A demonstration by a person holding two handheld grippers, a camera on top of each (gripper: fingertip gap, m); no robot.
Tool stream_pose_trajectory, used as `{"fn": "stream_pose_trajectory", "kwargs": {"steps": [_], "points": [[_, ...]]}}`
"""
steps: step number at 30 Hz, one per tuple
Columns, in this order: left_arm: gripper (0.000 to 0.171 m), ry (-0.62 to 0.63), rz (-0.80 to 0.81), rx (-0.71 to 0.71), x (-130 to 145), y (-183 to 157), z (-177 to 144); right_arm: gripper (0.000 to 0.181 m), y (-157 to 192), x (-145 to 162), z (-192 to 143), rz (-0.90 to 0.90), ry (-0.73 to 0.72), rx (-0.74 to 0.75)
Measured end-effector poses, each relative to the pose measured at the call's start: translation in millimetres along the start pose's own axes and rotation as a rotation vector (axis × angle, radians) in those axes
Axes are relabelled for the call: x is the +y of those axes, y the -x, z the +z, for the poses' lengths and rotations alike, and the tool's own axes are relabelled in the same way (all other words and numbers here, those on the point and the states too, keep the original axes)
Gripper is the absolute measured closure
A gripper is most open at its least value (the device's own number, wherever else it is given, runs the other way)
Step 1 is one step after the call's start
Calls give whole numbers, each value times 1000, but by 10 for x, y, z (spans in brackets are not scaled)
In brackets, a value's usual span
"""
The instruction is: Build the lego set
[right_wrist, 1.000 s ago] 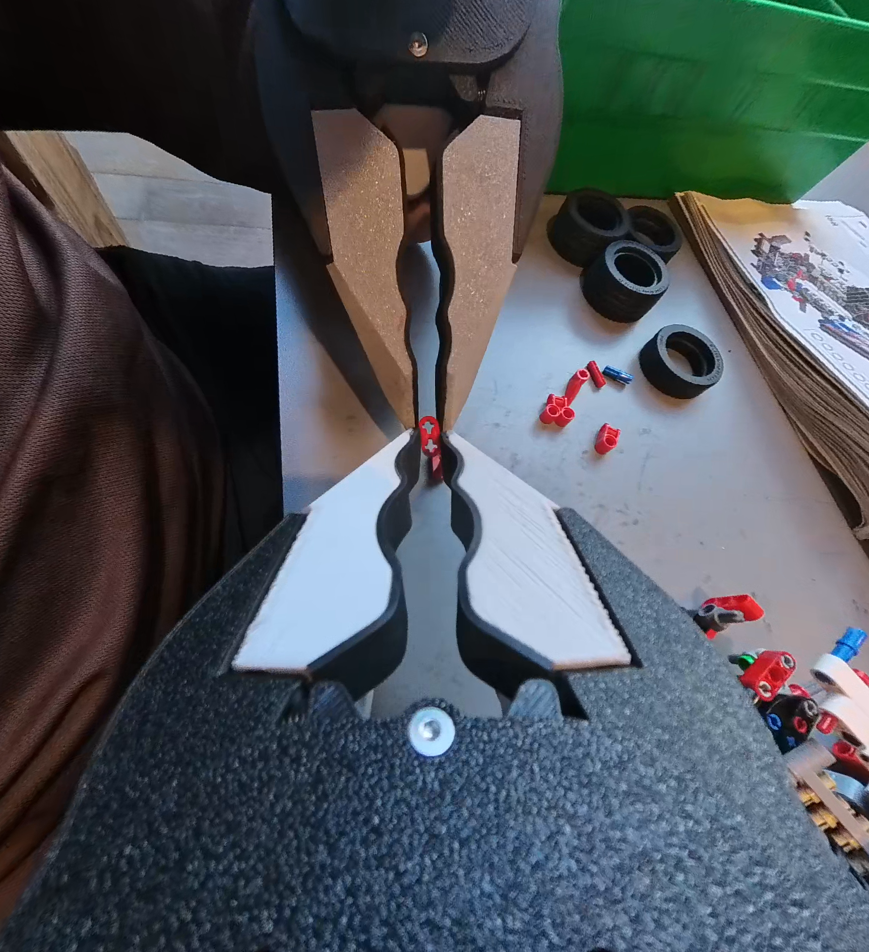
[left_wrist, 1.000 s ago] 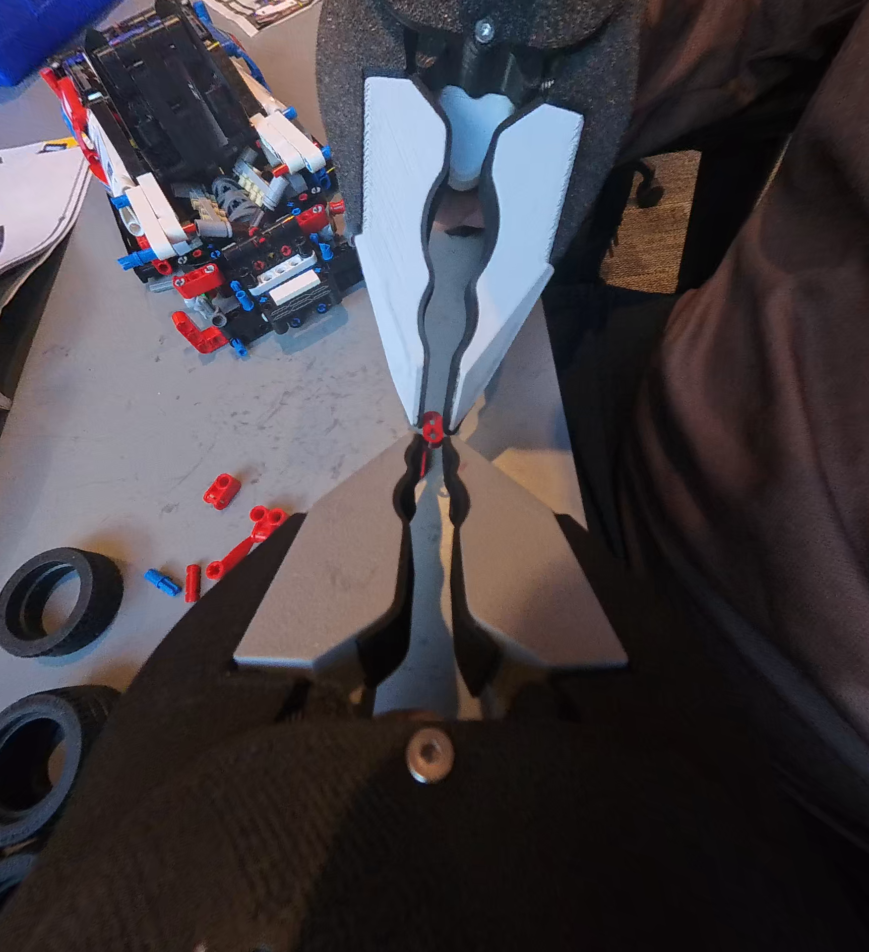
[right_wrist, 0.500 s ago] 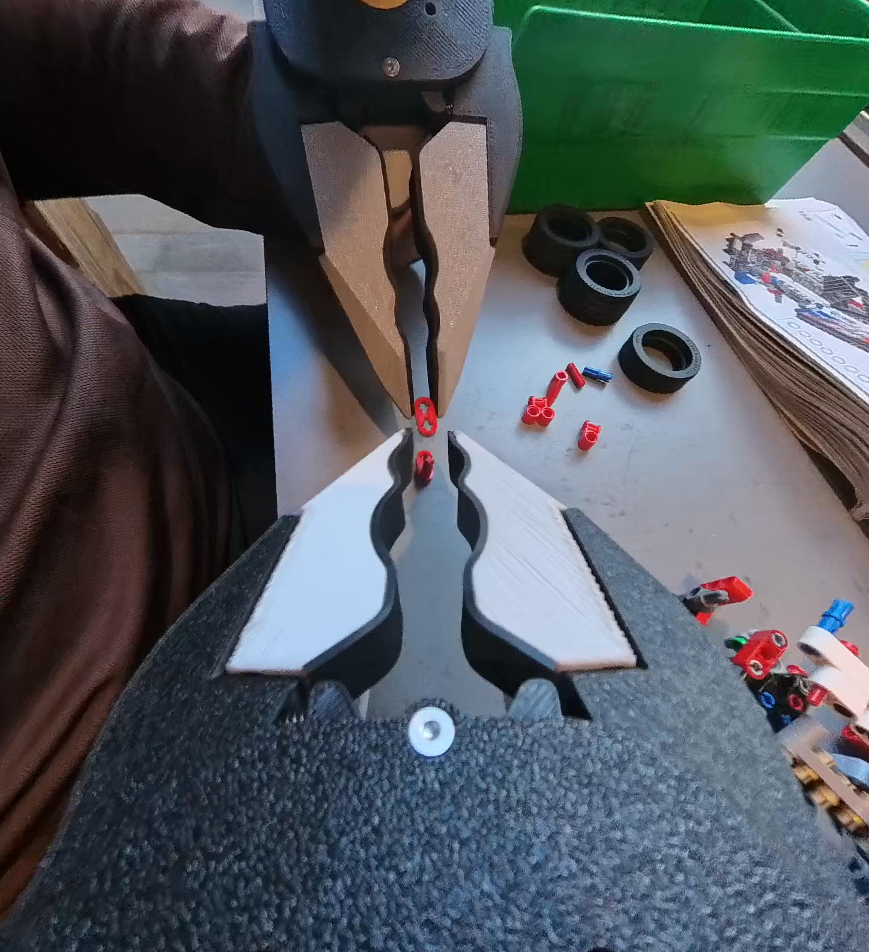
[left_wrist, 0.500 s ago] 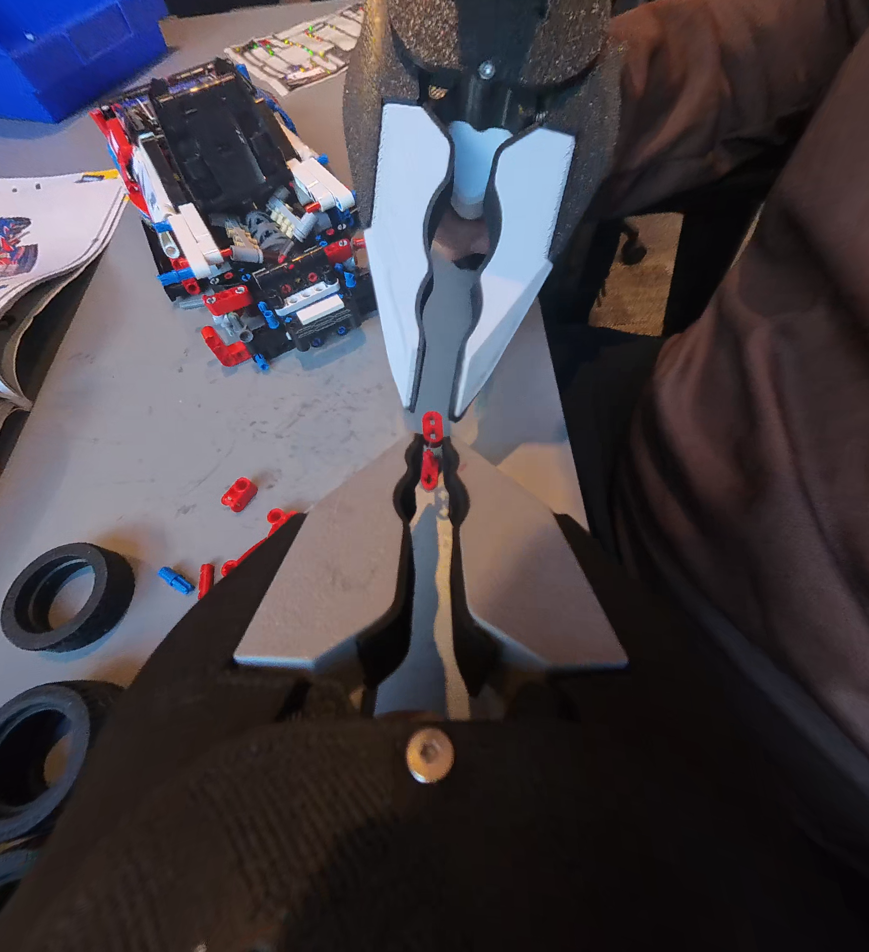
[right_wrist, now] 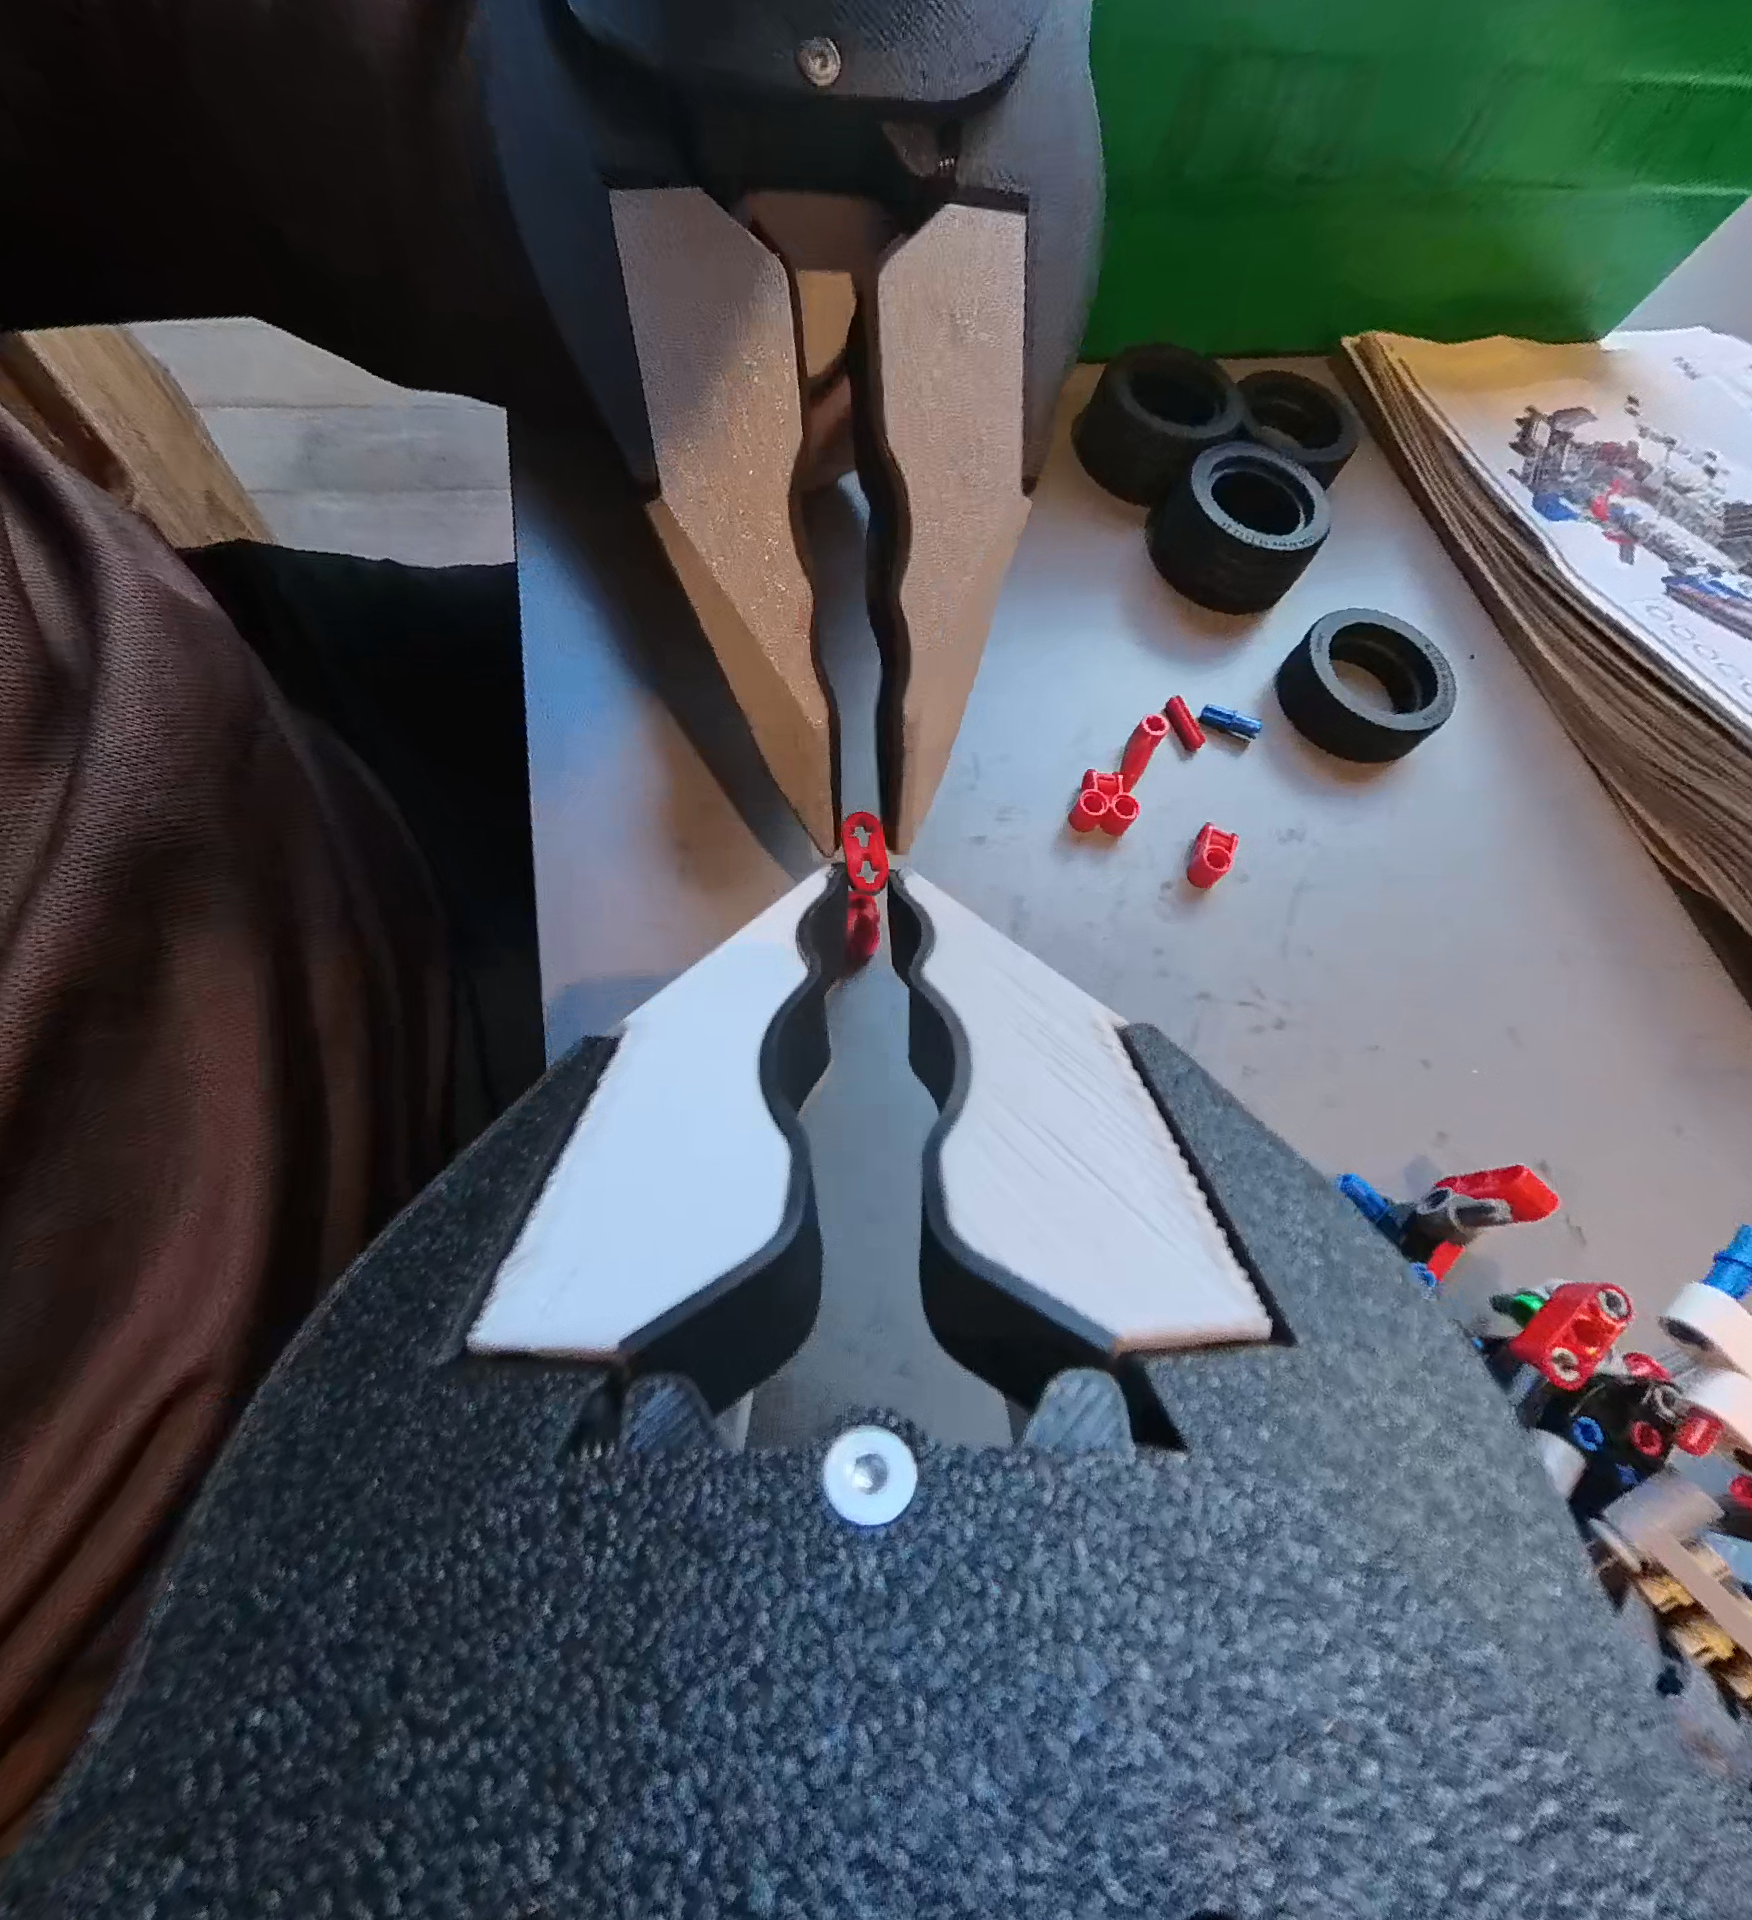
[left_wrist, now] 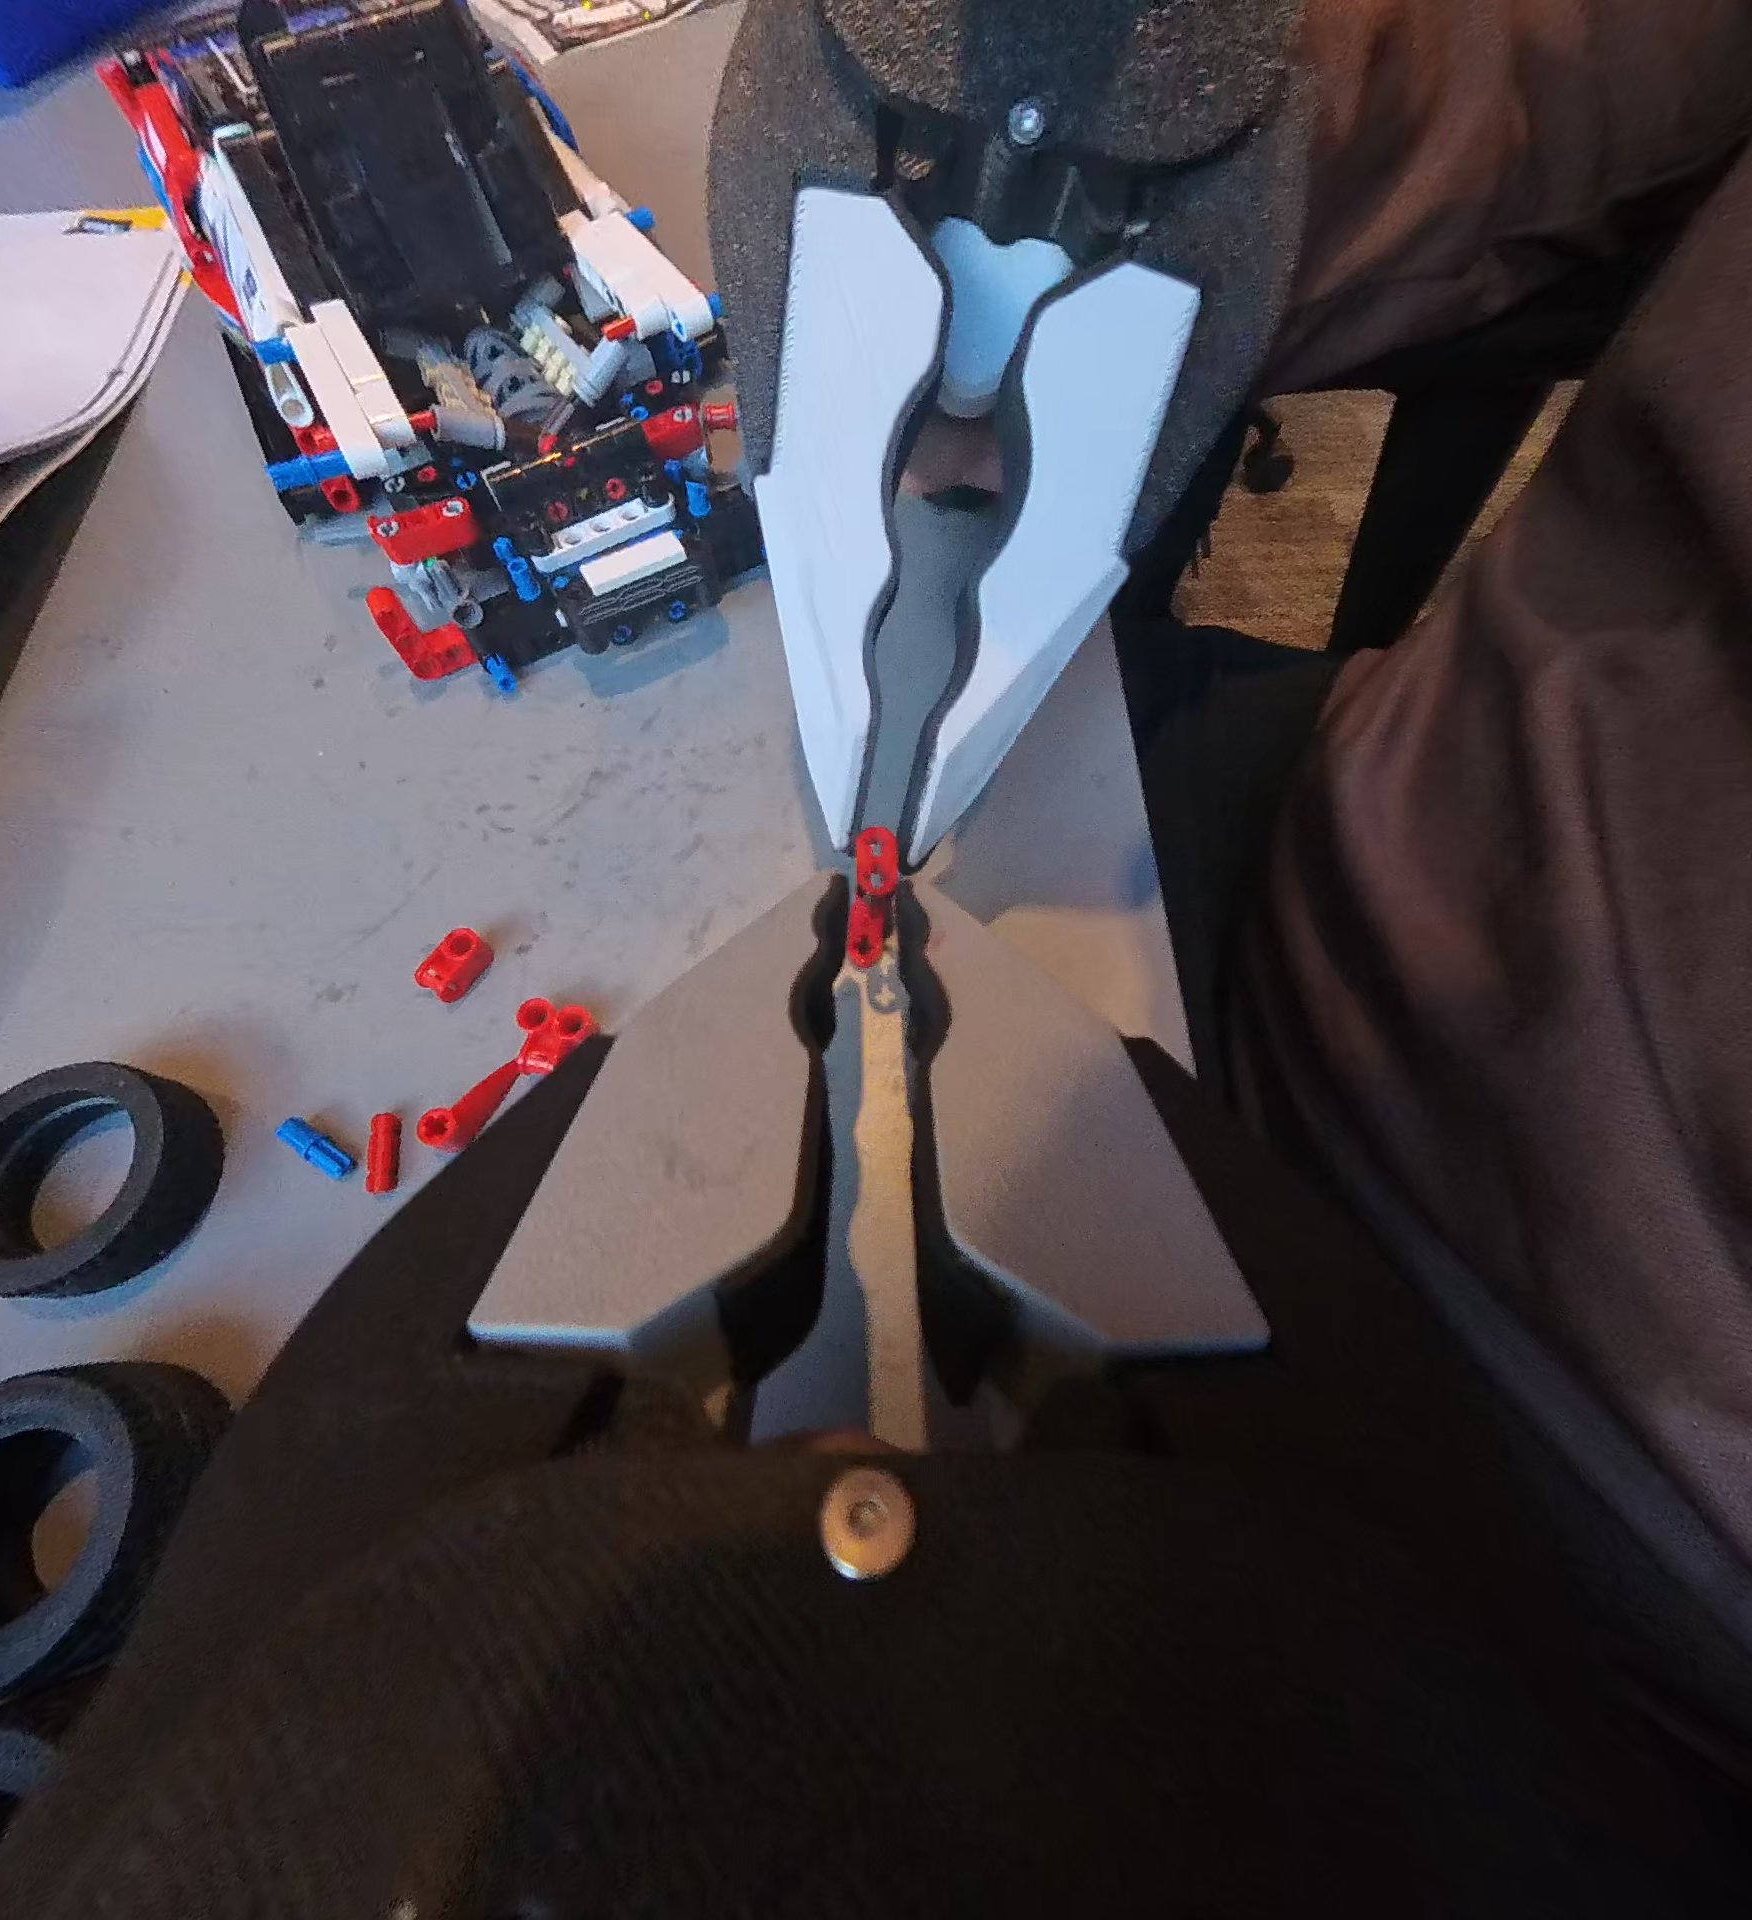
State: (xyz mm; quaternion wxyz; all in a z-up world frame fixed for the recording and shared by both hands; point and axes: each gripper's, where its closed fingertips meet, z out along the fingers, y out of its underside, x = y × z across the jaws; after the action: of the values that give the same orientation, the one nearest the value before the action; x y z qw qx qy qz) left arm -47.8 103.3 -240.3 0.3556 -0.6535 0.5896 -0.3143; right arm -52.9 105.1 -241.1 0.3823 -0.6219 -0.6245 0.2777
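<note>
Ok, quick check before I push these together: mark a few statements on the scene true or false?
1. The left gripper and right gripper meet tip to tip, small red pieces pinched between them. True.
2. The tyres are mounted on the car. False: they lie loose on the table.
3. A blue pin lies beside the loose red parts. True.
4. The bin behind the tyres is yellow. False: it is green.

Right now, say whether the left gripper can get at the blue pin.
Probably not yet: the left gripper is tip to tip with the right gripper, jaws shut on the red pieces. The blue pin lies unobstructed on the table.
</note>
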Motion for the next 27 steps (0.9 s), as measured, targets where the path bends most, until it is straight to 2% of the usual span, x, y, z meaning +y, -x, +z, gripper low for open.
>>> {"fn": "stream_pose_trajectory", "kwargs": {"steps": [2,10,27], "points": [[162,6,-6,0,7,6,6,174,12,1,6,-5,4,-3],[168,38,9,-6,45,-3,38,174,1,42,20,6,27,-1],[168,108,-6,-7,136,18,93,174,-4,132,72,5,93,2]]}}
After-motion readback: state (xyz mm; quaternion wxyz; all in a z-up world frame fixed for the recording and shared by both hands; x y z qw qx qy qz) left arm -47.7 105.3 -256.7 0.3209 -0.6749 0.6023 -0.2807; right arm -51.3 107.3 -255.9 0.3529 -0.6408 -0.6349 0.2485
